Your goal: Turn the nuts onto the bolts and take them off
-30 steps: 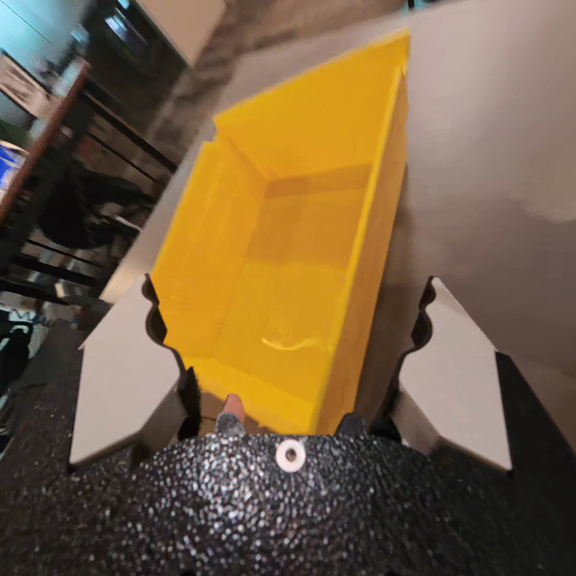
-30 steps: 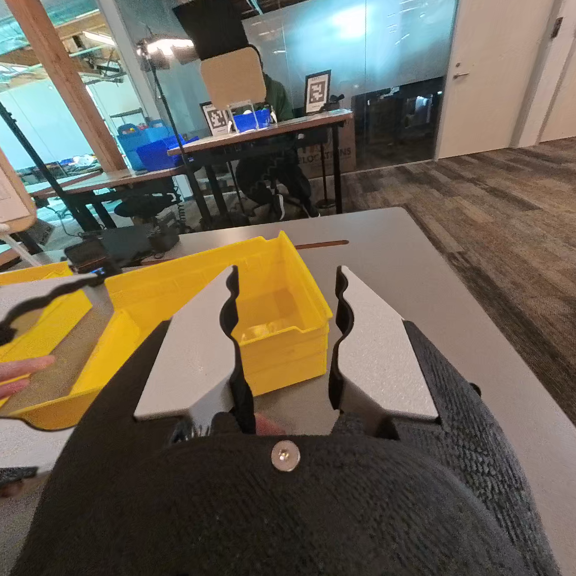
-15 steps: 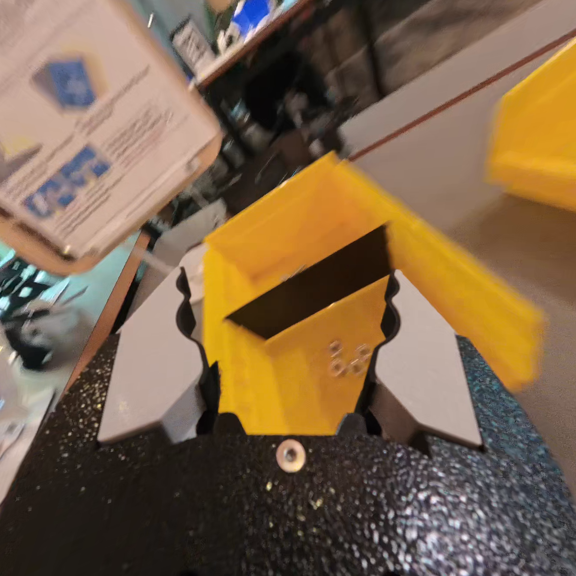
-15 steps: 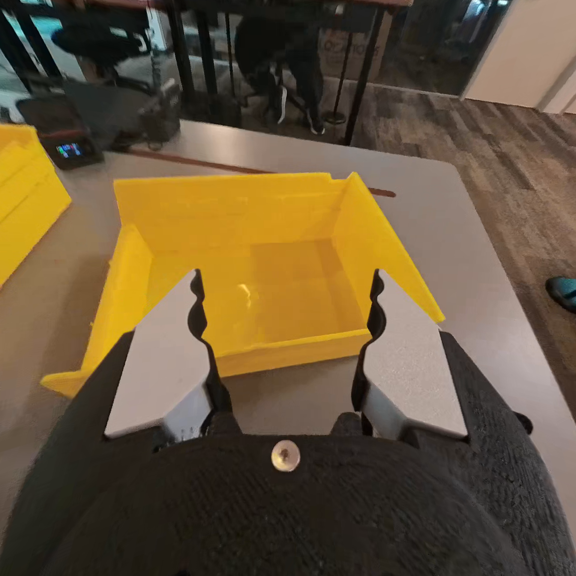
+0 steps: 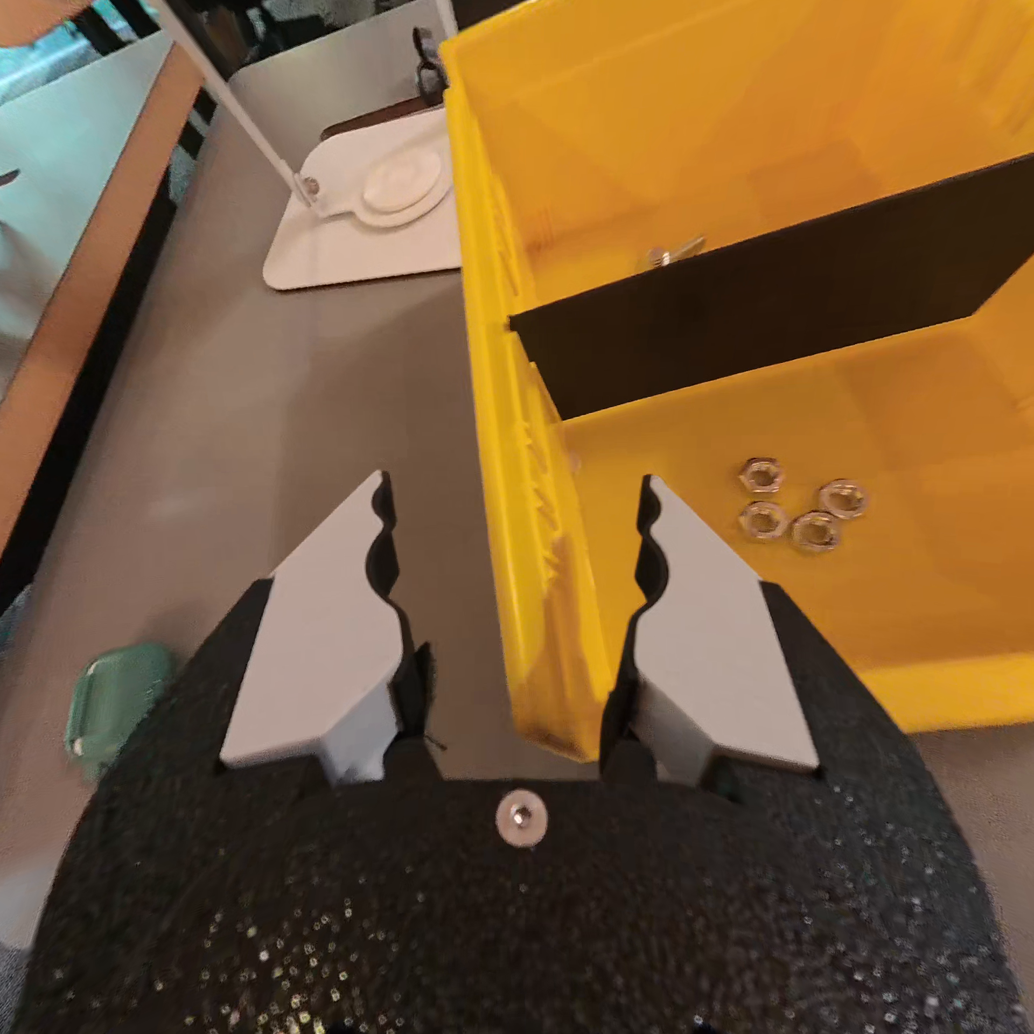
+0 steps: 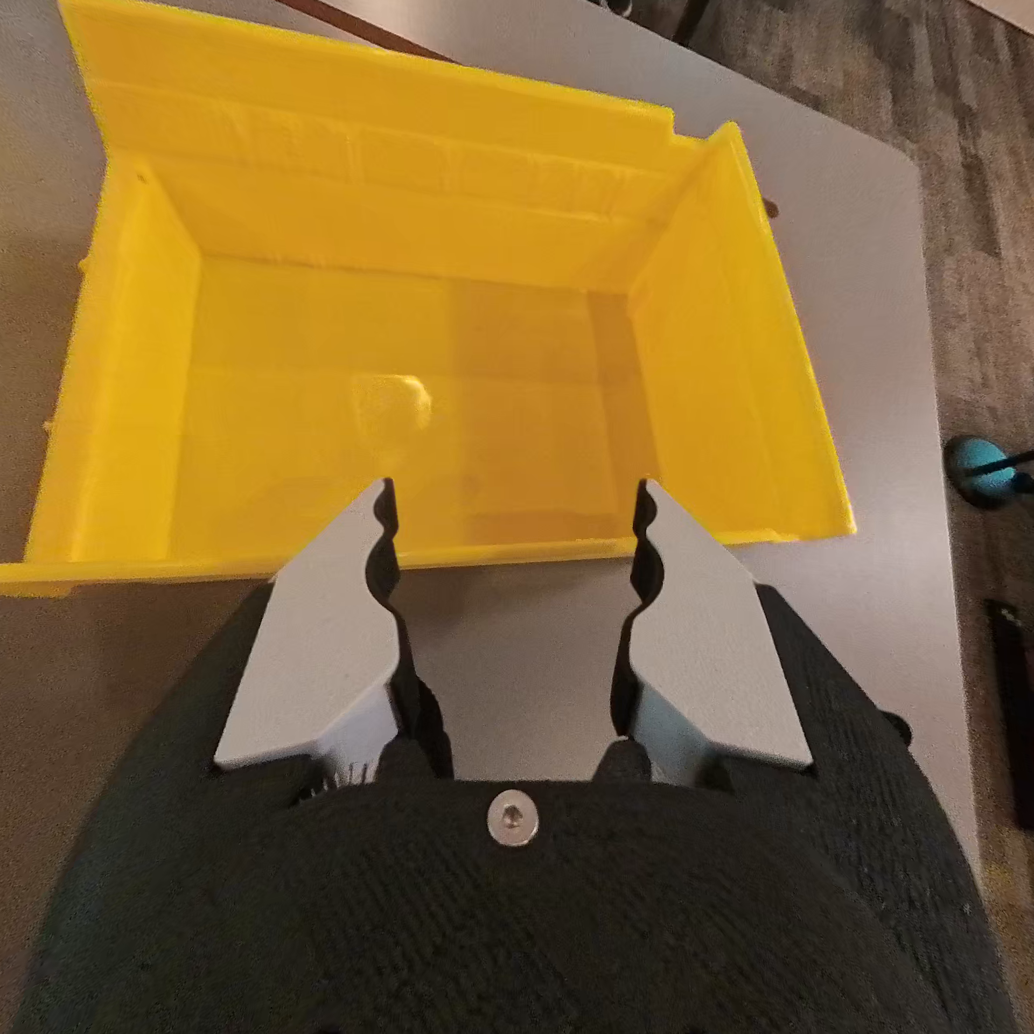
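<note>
Left wrist view: the left gripper (image 5: 515,481) hangs with its jaws spread and nothing between them, straddling the left side wall of a divided yellow bin (image 5: 537,587) that stands on a grey table (image 5: 313,425). A black divider (image 5: 783,319) splits this bin into a near and a far compartment. Four loose nuts (image 5: 797,512) lie clustered and nearly touching on the floor of the near compartment, to the right of the gripper's right finger; a bolt (image 5: 674,254) shows only as a metal tip above the divider in the far compartment, the rest being hidden. A white stand base (image 5: 369,224) rests on the table just left of the bin's far end. Right wrist view: the right gripper (image 6: 515,487) is likewise parted and holds nothing, poised over the near rim of a second, empty yellow bin (image 6: 358,559). Neither nut nor bolt has been taken up, so the task appears to stand at its opening. Probable hazards: with the bin wall lying between the left fingers, a closing or descending stroke would likely pinch or shove the bin rather than a nut; the nuts are flat, thin and crowded, so a fingertip may push neighbours aside or lift two at once; a nut seized askew would probably cross-thread or slip on the bolt; the divider may obstruct a reach towards the bolt.
</note>
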The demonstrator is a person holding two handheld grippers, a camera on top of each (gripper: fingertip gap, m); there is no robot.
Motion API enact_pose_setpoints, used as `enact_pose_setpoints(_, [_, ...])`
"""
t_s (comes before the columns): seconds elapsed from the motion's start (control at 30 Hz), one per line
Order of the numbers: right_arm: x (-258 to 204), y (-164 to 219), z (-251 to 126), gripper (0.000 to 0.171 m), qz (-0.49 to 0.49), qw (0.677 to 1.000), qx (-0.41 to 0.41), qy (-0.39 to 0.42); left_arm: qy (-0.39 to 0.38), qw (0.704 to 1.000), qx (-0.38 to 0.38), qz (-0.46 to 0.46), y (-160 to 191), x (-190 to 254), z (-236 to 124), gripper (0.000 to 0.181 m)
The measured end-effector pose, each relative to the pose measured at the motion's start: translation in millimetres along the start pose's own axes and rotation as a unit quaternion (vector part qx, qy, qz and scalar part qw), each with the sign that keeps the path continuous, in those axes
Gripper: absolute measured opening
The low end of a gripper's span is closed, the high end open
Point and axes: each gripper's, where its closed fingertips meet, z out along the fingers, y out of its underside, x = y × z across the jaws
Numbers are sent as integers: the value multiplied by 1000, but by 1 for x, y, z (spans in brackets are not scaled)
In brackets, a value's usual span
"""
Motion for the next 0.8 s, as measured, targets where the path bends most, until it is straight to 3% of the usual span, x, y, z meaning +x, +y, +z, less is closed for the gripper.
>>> enact_pose_setpoints(0.17, [28,15,-8,72,6,1000,-10,14,-11,1000,1,-24,11,-15,0,76])
enact_pose_setpoints(0.27, [59,21,-13,57,-6,997,-11,78,-1,999,8,-47,13,-18,0,73])
enact_pose_setpoints(0.33, [86,26,-16,58,8,991,-8,133,-13,999,8,-50,14,-26,0,69])
enact_pose_setpoints(0.4, [97,32,-21,65,57,989,-8,133,-21,998,8,-56,16,-34,0,67])
enact_pose_setpoints(0.5, [77,34,-27,81,120,992,-9,45,-8,997,13,-73,17,-34,2,62])
enact_pose_setpoints(0.57, [59,39,-32,90,108,993,-40,6,-5,997,19,-74,16,-33,2,60])
enact_pose_setpoints(0.67, [9,21,-46,66,-36,996,-7,-79,-5,998,24,-66,14,-32,4,56])
enact_pose_setpoints(0.73, [-45,12,-62,46,-128,974,28,-184,-4,998,27,-64,14,-30,6,54])
enact_pose_setpoints(0.8, [-86,13,-73,45,-200,947,40,-248,-3,997,27,-65,13,-29,8,52])
